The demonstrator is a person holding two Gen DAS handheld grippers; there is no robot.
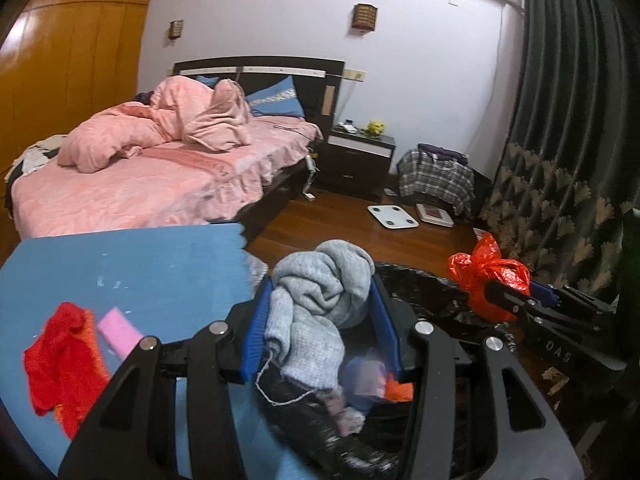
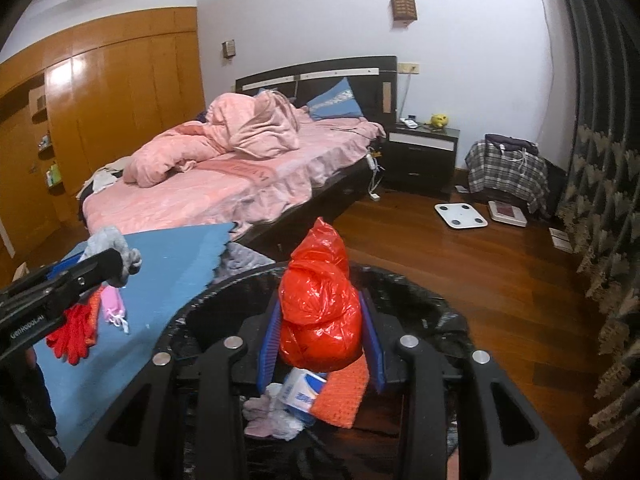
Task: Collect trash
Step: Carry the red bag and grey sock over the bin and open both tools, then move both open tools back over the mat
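Grippers hung over the black-lined bin (image 2: 400, 280), left gripper (image 1: 320, 320) pinching a grey knit sock (image 1: 320, 292), right gripper (image 2: 322, 332) a red plastic bag (image 2: 318, 300); releasing both probably came next.

**What you have in view, by count**

You have two grippers: the left gripper (image 1: 320, 320) with one grey knitted cloth (image 1: 320, 292) between its pads, the right gripper (image 2: 322, 336) with one red plastic bag (image 2: 320, 312). One black-lined trash bin (image 2: 420, 292) sits at lower centre, one blue mat (image 1: 140, 264) at lower left, carrying one red cloth (image 1: 60, 356) and one pink piece (image 1: 118, 330). Further up you see one bed (image 2: 240, 196), one blue pillow (image 2: 336, 100), one nightstand (image 2: 424, 152), two wall lamps (image 1: 365, 17) (image 1: 176, 29) and two flat scales (image 2: 461, 215) (image 2: 507, 213) on the floor at right.
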